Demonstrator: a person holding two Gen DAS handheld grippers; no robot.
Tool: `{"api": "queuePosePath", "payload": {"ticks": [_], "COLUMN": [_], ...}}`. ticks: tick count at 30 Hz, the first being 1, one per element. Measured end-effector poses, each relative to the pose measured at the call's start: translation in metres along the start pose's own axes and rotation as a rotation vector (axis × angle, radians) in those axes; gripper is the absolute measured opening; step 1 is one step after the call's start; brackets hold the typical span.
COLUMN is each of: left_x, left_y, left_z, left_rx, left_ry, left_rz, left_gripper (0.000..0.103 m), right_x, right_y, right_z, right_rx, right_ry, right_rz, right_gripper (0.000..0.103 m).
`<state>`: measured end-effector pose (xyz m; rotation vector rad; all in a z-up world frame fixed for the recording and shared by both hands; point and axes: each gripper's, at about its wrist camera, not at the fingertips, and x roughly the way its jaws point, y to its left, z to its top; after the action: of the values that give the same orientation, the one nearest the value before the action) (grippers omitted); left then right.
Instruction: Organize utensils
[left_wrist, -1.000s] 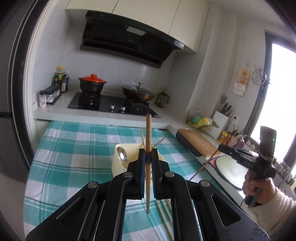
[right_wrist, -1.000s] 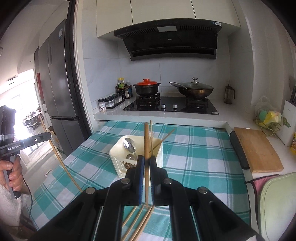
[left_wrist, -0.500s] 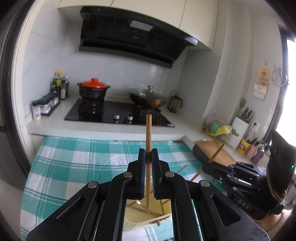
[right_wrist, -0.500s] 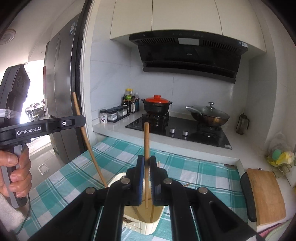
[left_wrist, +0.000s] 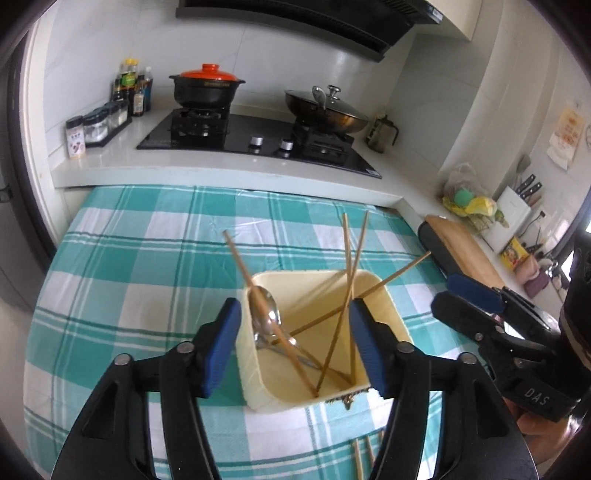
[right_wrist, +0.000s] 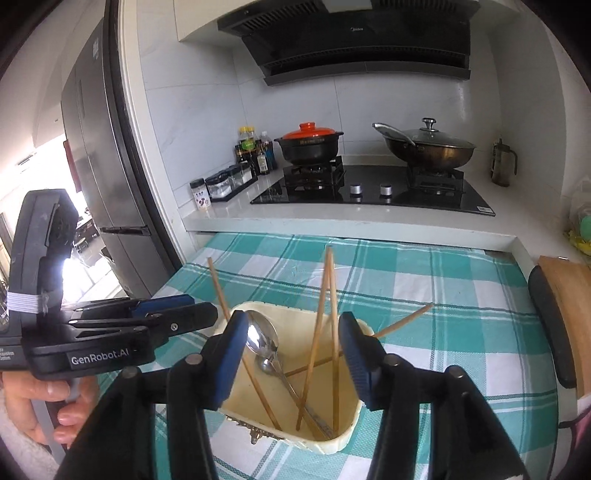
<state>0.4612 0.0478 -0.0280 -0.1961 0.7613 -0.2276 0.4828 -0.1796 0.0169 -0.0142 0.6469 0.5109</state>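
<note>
Both hand-held grippers hang over the cream utensil holder (left_wrist: 384, 295), which stands on the desk's teal checked cloth (left_wrist: 129, 266). The left hand-held gripper (left_wrist: 295, 343) has just been opening; its jaws stand wide with nothing pressed between the blue pads. The right hand-held gripper (right_wrist: 291, 354) has likewise just been opening and grips nothing. Inside the holder, wooden chopsticks (left_wrist: 343, 314) lean crossed against its walls beside a metal spoon (right_wrist: 263, 338). More chopsticks (left_wrist: 358, 459) lie on the cloth just in front of the holder.
</note>
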Motion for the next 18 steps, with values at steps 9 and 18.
{"api": "queuePosePath", "payload": {"ticks": [9,18], "left_x": [-0.028,-0.01], "left_y": [0.016,-0.012], "left_z": [-0.153,-0.251], "left_rx": [0.105,0.106], "left_ry": [0.261,0.179], "left_rz": [0.063,0.151], "left_gripper": [0.087,0.087], "right_x": [-0.065,-0.103], "right_y": [-0.006,-0.046], "right_z": [-0.147,-0.278], "right_rx": [-0.185,0.024], "right_ry": [0.26,0.319], "right_rz": [-0.148,-0.319], "right_gripper": [0.053,0.053]}}
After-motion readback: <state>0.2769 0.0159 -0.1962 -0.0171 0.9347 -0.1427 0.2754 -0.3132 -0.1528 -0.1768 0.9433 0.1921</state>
